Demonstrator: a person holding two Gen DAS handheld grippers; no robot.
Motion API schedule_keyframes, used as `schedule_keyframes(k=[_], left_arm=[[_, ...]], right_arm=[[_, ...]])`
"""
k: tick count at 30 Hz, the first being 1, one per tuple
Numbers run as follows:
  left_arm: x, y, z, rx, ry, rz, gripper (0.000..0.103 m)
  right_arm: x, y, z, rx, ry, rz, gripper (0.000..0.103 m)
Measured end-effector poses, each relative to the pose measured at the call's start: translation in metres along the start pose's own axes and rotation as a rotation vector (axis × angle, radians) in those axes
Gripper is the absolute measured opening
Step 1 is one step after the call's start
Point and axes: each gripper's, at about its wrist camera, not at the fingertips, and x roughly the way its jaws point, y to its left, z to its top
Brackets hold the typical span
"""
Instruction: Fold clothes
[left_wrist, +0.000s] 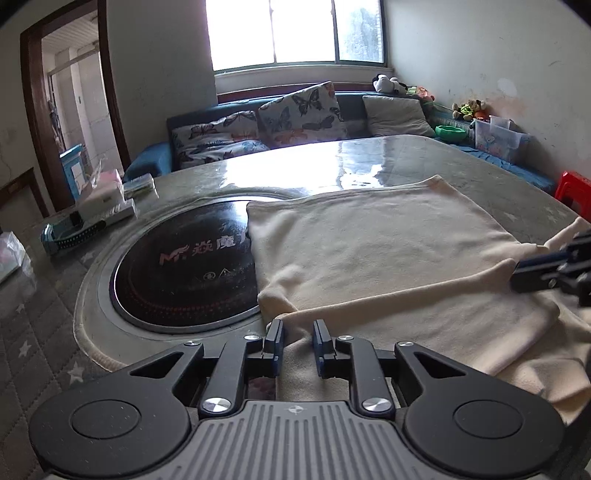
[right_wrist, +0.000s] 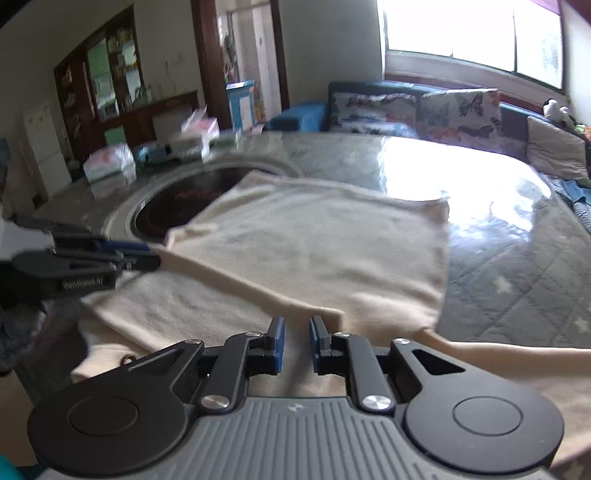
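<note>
A cream garment (left_wrist: 388, 251) lies spread on the table, partly folded, with a folded edge running across its near part; it also shows in the right wrist view (right_wrist: 314, 243). My left gripper (left_wrist: 298, 332) is open, its jaws a small gap apart, right at the garment's near left edge with cloth between and under the fingers. It also appears at the left of the right wrist view (right_wrist: 147, 254), touching the fold's corner. My right gripper (right_wrist: 296, 328) is open over the garment's near edge. It shows at the right of the left wrist view (left_wrist: 517, 273), at the fold's right end.
A round black induction cooktop (left_wrist: 184, 273) is set into the table, partly under the garment. Boxes and packets (left_wrist: 103, 206) sit at the table's left edge. A blue sofa with butterfly cushions (left_wrist: 295, 110) stands behind. A red stool (left_wrist: 574, 188) is at the right.
</note>
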Motion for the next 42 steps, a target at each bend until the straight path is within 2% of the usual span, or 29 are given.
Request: schedule_keyframes(k=[1, 3, 4, 5, 7, 15, 19, 22, 30, 35, 36, 37, 38, 42], left_arm=[[-0.002, -0.001, 0.000, -0.001, -0.003, -0.001, 0.020], [-0.005, -0.002, 0.001, -0.002, -0.008, -0.003, 0.021], [-0.007, -0.004, 0.002, -0.001, -0.013, -0.004, 0.024], [-0.009, -0.006, 0.003, 0.000, -0.019, -0.006, 0.033], [-0.013, -0.009, 0.005, 0.002, -0.030, -0.010, 0.041], [-0.024, -0.029, 0.011, 0.030, -0.061, -0.037, 0.049], [-0.027, -0.036, 0.012, 0.037, -0.067, -0.028, 0.056], [-0.028, -0.039, 0.012, 0.040, -0.068, -0.023, 0.056], [-0.029, -0.043, 0.010, 0.047, -0.054, -0.008, 0.059], [-0.030, -0.046, 0.010, 0.052, -0.057, -0.004, 0.061], [-0.030, -0.047, 0.010, 0.053, -0.056, -0.003, 0.061], [-0.030, -0.047, 0.010, 0.054, -0.056, -0.002, 0.062], [-0.031, -0.047, 0.010, 0.054, -0.056, -0.001, 0.062], [-0.031, -0.047, 0.010, 0.056, -0.058, 0.003, 0.062]], right_arm=[[-0.004, -0.003, -0.001, 0.005, -0.005, -0.007, 0.022], [-0.011, -0.008, -0.004, 0.016, -0.015, -0.022, 0.023], [-0.017, -0.018, -0.008, 0.045, -0.018, -0.054, 0.023], [-0.022, -0.028, -0.012, 0.075, -0.021, -0.088, 0.023], [-0.030, -0.048, -0.021, 0.137, -0.018, -0.149, 0.023], [-0.070, -0.127, -0.058, 0.343, -0.054, -0.423, 0.024], [-0.078, -0.152, -0.071, 0.432, -0.080, -0.486, 0.031], [-0.083, -0.171, -0.080, 0.497, -0.099, -0.531, 0.032], [-0.080, -0.188, -0.087, 0.590, -0.148, -0.544, 0.032], [-0.076, -0.191, -0.089, 0.600, -0.180, -0.541, 0.030], [-0.074, -0.190, -0.089, 0.586, -0.179, -0.544, 0.028], [-0.073, -0.190, -0.088, 0.578, -0.178, -0.543, 0.016], [-0.072, -0.190, -0.088, 0.571, -0.177, -0.542, 0.009], [-0.080, -0.191, -0.088, 0.584, -0.211, -0.524, 0.005]])
